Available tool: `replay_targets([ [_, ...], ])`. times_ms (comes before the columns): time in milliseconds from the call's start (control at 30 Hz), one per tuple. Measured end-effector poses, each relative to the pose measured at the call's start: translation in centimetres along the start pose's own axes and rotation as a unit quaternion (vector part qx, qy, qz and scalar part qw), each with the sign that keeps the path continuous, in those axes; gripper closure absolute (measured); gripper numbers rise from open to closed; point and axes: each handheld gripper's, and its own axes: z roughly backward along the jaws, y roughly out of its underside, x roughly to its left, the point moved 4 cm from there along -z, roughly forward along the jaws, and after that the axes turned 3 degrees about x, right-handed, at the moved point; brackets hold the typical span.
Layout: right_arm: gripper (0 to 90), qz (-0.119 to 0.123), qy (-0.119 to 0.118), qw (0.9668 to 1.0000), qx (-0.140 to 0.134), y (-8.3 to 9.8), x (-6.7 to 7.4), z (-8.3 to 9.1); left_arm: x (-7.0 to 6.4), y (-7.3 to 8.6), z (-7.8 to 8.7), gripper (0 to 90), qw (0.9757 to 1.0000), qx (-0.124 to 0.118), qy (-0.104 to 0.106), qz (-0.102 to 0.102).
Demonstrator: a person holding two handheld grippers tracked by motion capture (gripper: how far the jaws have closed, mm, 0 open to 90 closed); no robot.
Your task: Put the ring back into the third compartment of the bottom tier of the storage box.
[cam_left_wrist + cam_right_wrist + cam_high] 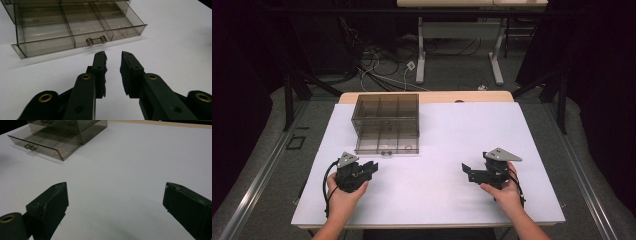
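Drawer point(75, 35): light, stiff, slick plastic; grip its small handle point(95, 40). Left claw point(113, 56) before it, narrowed, empty; right claw point(115, 195) released.

This is a lab or test bay fitted out for recording. A white table point(447, 195) stands inside dark curtains point(607, 75) hung on black stands point(288, 102), on grey carpet point(277, 130) with metal floor rails point(257, 175). Loose cables point(377, 65) lie on the floor behind it, beside the steel legs of a second desk point(421, 50). A smoked plastic drawer box point(387, 122) sits on the white top.
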Motion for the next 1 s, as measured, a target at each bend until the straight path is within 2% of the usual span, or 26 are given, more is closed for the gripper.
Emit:
replay_targets([
  [267, 5.4, 0.005, -0.001, 1.0000, 0.000, 0.0, 0.0, 0.0, -0.4, -0.9, -1.0, 82.2, 0.9998, 0.005, -0.003, 0.018],
  [567, 5.2, 0.001, -0.002, 1.0000, 0.000, 0.0, 0.0, 0.1, -1.1, -1.6, -2.1, 88.8, 0.9996, 0.013, -0.006, 0.024],
  [1000, 5.1, 0.005, 0.003, 1.0000, 0.004, 0.1, -0.1, 0.0, -1.8, -2.3, -3.1, 90.0, 0.9993, 0.018, -0.007, 0.033],
])
